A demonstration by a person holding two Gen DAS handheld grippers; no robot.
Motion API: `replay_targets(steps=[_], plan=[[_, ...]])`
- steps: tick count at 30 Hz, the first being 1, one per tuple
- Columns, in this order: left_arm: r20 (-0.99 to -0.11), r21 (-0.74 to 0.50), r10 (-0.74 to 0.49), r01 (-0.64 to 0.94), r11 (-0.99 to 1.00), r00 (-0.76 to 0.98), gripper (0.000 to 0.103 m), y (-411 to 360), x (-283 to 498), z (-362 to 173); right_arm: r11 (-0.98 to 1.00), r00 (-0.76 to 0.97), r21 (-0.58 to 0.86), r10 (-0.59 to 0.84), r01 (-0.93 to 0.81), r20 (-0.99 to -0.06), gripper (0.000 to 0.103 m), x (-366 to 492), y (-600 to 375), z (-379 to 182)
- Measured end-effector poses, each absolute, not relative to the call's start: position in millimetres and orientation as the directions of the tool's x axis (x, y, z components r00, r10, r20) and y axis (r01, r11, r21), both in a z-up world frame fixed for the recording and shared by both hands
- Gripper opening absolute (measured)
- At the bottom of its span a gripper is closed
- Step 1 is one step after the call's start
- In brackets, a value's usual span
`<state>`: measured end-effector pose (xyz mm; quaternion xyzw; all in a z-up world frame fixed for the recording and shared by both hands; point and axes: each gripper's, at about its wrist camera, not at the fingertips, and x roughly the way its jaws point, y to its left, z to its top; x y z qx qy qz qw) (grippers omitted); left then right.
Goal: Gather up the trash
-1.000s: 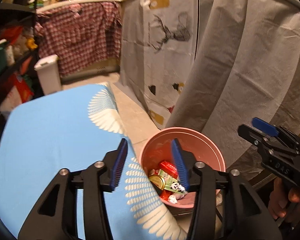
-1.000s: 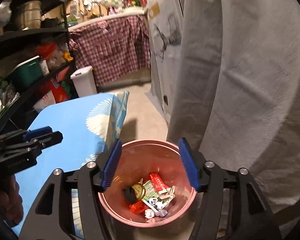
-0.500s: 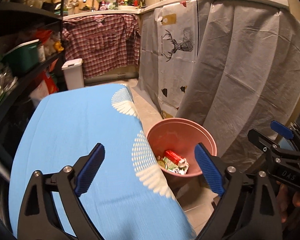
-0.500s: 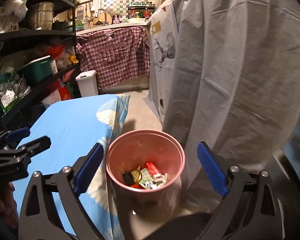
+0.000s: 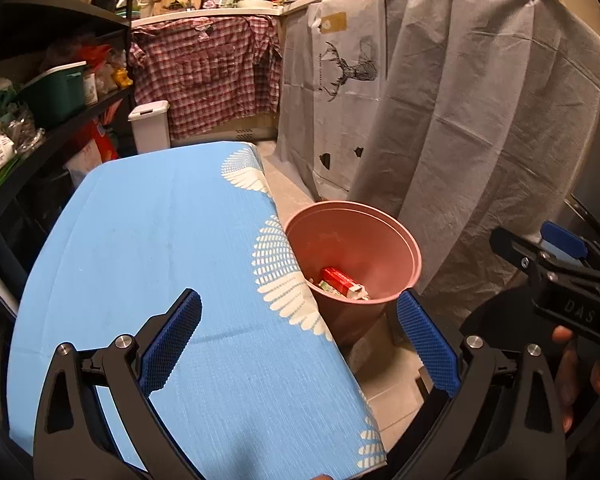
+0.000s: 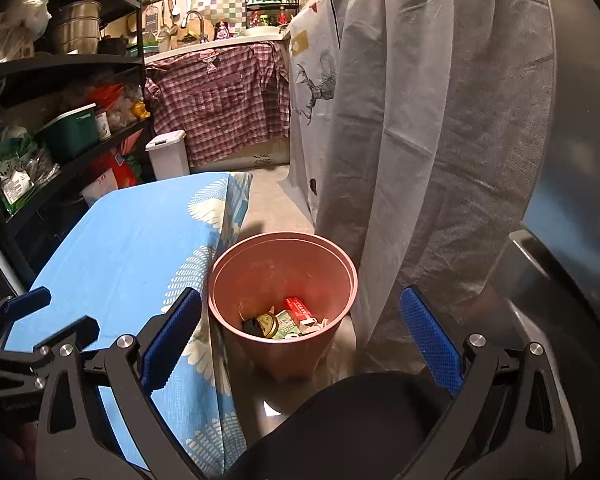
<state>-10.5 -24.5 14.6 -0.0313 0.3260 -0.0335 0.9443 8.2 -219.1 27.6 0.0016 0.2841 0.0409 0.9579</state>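
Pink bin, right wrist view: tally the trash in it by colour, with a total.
In the pink bin, as far as can be told:
Red: 1, a red wrapper
Green: 1, a green packet
Gold: 1, a gold lid
Black: 1, a black piece
White: 1, white scraps, partly hidden
Total: 5

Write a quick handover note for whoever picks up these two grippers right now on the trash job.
Left gripper: open, holding nothing, above the blue table.
Right gripper: open, holding nothing, above the pink bin.
The bin stands on the floor at the table's right edge, by the grey curtain.
Done: trash lies in the bin, including a red packet, a green wrapper and a gold lid.
Left: no trash shows on the visible tabletop; check outside these views before stopping.
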Motion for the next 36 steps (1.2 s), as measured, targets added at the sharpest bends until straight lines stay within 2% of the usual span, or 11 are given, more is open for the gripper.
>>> replay_targets(steps=[36], plan=[[-0.616,-0.090,-0.068,0.016,0.996,0.785,0.095,-23.0,-9.2,12.8,0.996,0.838,-0.008,0.066,-0.084,-0.542,0.098,12.0,-211.9,25.4]])
